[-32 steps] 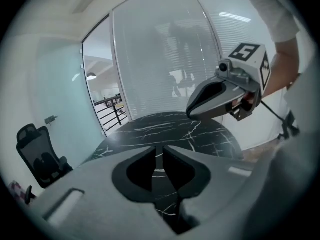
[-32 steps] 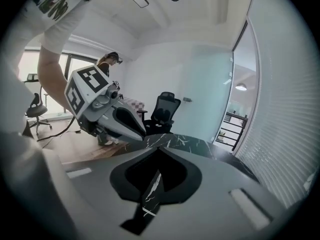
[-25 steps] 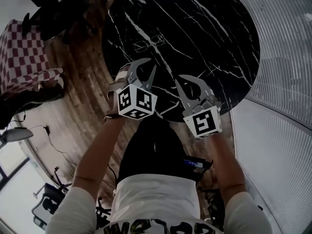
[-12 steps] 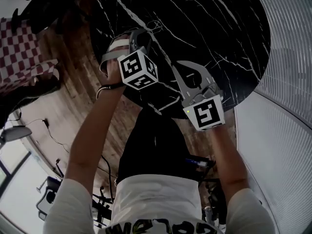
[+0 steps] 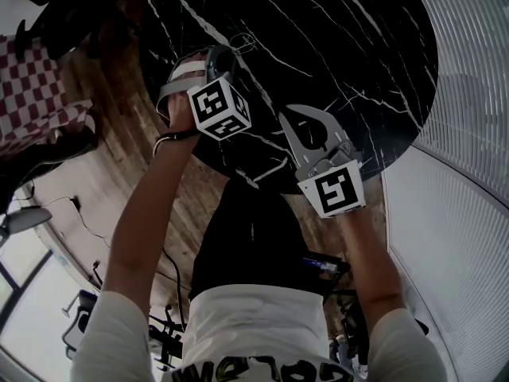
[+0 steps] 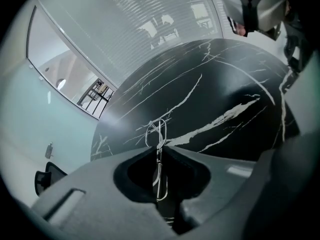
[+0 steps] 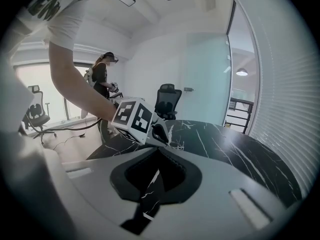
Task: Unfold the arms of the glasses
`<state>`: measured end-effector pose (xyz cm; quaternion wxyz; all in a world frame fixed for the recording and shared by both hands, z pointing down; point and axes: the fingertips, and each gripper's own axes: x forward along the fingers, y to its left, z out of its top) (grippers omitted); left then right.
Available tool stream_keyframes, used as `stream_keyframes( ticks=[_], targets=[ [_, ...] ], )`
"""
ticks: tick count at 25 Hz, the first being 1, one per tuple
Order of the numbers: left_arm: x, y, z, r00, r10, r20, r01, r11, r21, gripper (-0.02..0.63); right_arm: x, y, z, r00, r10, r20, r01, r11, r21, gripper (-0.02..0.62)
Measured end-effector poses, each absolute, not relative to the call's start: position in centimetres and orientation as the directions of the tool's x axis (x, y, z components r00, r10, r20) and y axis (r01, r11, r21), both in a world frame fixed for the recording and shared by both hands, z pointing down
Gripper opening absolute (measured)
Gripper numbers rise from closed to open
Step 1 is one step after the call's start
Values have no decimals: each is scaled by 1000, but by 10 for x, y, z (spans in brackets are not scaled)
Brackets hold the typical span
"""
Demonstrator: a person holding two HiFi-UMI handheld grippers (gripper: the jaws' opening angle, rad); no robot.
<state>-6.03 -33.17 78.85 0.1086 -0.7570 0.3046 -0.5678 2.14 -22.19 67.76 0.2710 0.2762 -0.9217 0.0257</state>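
Note:
Thin wire-rimmed glasses [image 5: 243,42] lie on the round black marble table [image 5: 350,46] near its left edge. My left gripper [image 5: 227,56] points down at them. In the left gripper view its jaws are closing, and the tips of the left gripper [image 6: 158,149] pinch the glasses [image 6: 155,130]. Part of the frame sticks out past the tips and part lies back between the jaws. My right gripper [image 5: 290,119] hovers shut and empty over the table's near edge, to the right. The right gripper view shows the left gripper [image 7: 162,134] at the glasses [image 7: 176,145].
A red and white checked seat [image 5: 32,86] stands on the wooden floor at the left. A ribbed wall [image 5: 469,134] runs past the table's right side. In the right gripper view an office chair [image 7: 165,101] and a standing person [image 7: 102,79] are beyond the table.
My left gripper moved forward and down across the table's edge to the glasses and its jaws came together on them. The right gripper has hardly moved.

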Motion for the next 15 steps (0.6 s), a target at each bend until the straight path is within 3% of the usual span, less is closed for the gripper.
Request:
stream_keyframes(
  ticks=[8, 15],
  targets=[
    [-59, -333, 761, 205, -613, 763, -404, -763, -504, 17, 29, -218, 665, -694, -517, 501, -547, 831, 102, 2],
    [-56, -310, 697, 319, -601, 733, -598, -727, -336, 15, 34, -213, 623, -683, -557, 472, -574, 809, 124, 2]
  ],
)
